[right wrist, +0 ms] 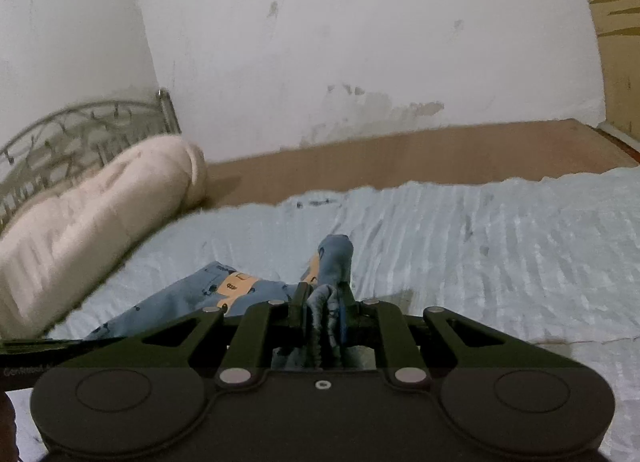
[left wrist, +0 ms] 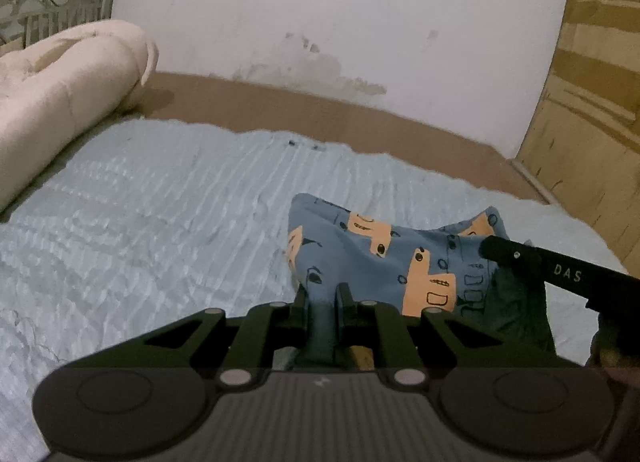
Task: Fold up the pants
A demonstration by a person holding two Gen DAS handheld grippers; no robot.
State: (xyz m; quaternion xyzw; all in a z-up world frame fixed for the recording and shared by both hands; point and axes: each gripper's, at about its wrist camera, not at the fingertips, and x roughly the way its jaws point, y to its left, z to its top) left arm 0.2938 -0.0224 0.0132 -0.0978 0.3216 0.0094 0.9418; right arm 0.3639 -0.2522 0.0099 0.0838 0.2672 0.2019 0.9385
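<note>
While lifted off the sheet, pants [left wrist: 372, 262] of blue cloth with orange patches, bunched between both tongs near the front middle of the bed. Left tongs [left wrist: 323, 302] closed tight on a gathered fold of the cloth, fingers pressed to it on either side. Right tongs [right wrist: 323, 302] likewise clamped on a crumpled bunch of the same cloth, one end sticking up past the fingers [right wrist: 298, 302]. Seen from the left view: right tongs as a dark bar at the right, touching the cloth's far right corner. Seen from the right view: a leg trailing down and left onto the sheet. Spread beneath, a pale blue ribbed sheet [left wrist: 160, 202] over a brown mattress [left wrist: 320, 110]. Far left, a rolled cream quilt [left wrist: 60, 90], against a metal bedstead [right wrist: 80, 130]. Behind, a stained white wall [left wrist: 340, 14]; far right, a wooden panel [left wrist: 588, 82].
</note>
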